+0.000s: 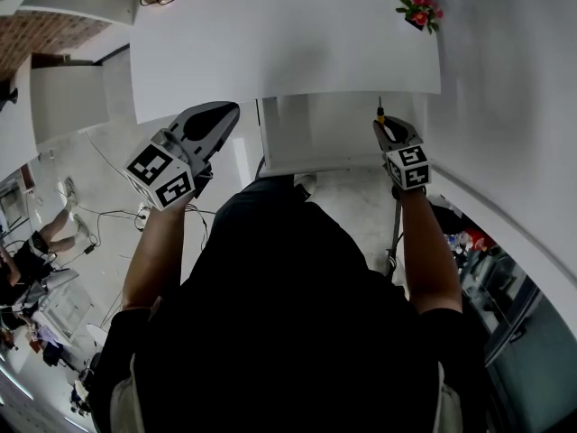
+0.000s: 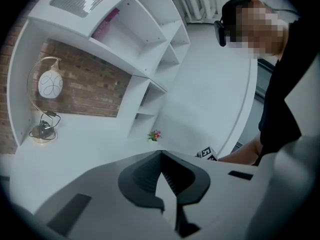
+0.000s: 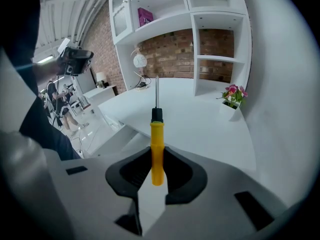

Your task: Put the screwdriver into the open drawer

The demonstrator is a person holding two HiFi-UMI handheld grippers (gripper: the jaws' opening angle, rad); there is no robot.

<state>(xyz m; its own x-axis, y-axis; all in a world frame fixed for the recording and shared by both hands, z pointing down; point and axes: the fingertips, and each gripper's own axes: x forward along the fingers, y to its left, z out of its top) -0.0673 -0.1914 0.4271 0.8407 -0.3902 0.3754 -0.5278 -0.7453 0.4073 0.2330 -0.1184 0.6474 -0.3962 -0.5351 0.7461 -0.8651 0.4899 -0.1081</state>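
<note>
While the screwdriver point(image 3: 157, 149) sits clamped by its yellow handle between the jaws of the right gripper point(image 1: 386, 132), we see its black collar and thin metal shaft sticking straight out past the fingertips, away from us. From the head view that tool hangs over the right end of the open drawer point(image 1: 315, 138), the shaft aimed at the front edge of the white desk point(image 1: 270, 43); we can't tell whether it touches the drawer. Over on the other side, the left gripper point(image 2: 161, 153) is clenched tight on nothing at all, tips together, held off to the left of the drawer and well apart from it. Further out, a small pot of pink flowers point(image 1: 419, 12) stands at the desk's far right corner, and a round lamp point(image 2: 50, 84) rests against the brick wall point(image 2: 90, 89) under white shelves point(image 2: 150, 44).
</note>
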